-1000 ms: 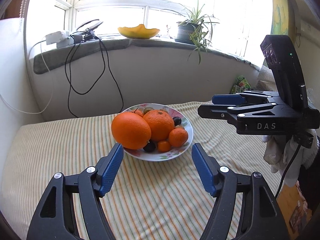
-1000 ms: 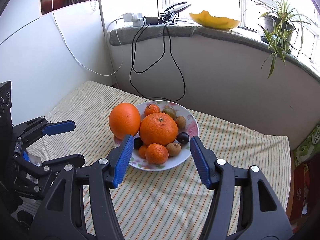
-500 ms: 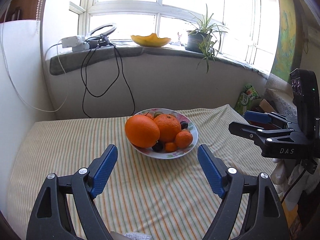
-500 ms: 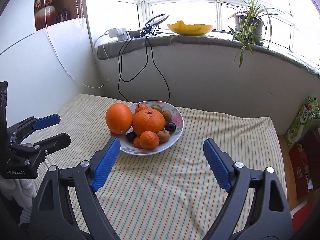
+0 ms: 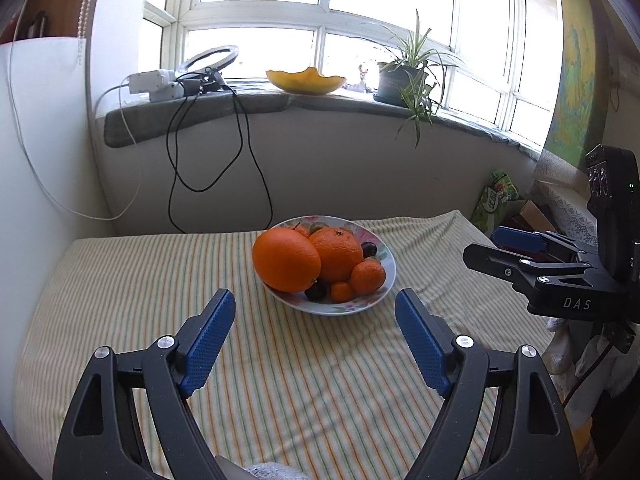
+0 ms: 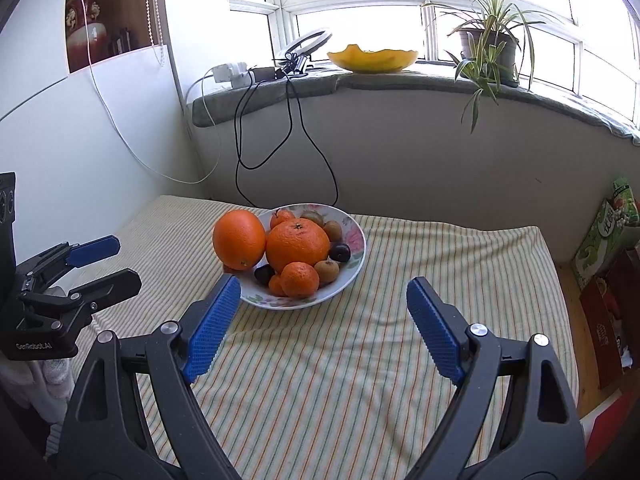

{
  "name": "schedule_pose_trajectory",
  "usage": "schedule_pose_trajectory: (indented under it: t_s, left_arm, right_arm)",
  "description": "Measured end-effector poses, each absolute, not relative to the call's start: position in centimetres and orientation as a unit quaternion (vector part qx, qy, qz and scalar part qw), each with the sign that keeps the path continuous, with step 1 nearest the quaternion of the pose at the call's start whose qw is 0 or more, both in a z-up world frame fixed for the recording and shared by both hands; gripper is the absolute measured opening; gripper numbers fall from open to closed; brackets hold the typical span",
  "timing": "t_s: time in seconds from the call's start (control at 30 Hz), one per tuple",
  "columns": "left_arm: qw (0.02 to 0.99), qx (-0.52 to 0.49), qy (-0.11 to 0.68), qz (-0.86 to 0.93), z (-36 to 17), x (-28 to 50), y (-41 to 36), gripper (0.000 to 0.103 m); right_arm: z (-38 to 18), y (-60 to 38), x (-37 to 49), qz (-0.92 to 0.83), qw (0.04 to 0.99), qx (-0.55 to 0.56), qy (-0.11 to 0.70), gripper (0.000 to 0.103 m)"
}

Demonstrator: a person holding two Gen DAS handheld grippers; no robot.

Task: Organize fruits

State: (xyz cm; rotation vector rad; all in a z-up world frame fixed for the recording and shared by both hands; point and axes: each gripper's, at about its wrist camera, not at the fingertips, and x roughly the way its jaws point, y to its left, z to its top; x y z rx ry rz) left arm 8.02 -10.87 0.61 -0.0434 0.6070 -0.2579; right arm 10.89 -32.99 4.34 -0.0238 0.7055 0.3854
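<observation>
Your left gripper (image 5: 314,344) and right gripper (image 6: 322,326) both hang empty, jaws wide, clear of the bench (image 6: 360,360), since the fruit sits heaped in the bowl (image 6: 356,256) at 12 o'clock, the big orange (image 6: 239,239) riding its 9 o'clock rim.

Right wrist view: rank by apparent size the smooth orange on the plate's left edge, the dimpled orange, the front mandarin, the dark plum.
1-2. smooth orange and dimpled orange: too close to rank
3. front mandarin
4. dark plum
</observation>
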Motion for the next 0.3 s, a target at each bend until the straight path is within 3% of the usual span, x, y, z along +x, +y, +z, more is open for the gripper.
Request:
schedule_pose_trajectory:
  t_s: [0.3]
  left_arm:
    - [0.949, -0.013, 0.29, -0.123, 0.6, 7.8, -10.76, 0.082]
  right_arm:
    - [3.63, -33.55, 11.18, 0.176, 0.92, -0.005, 0.35, 0.088]
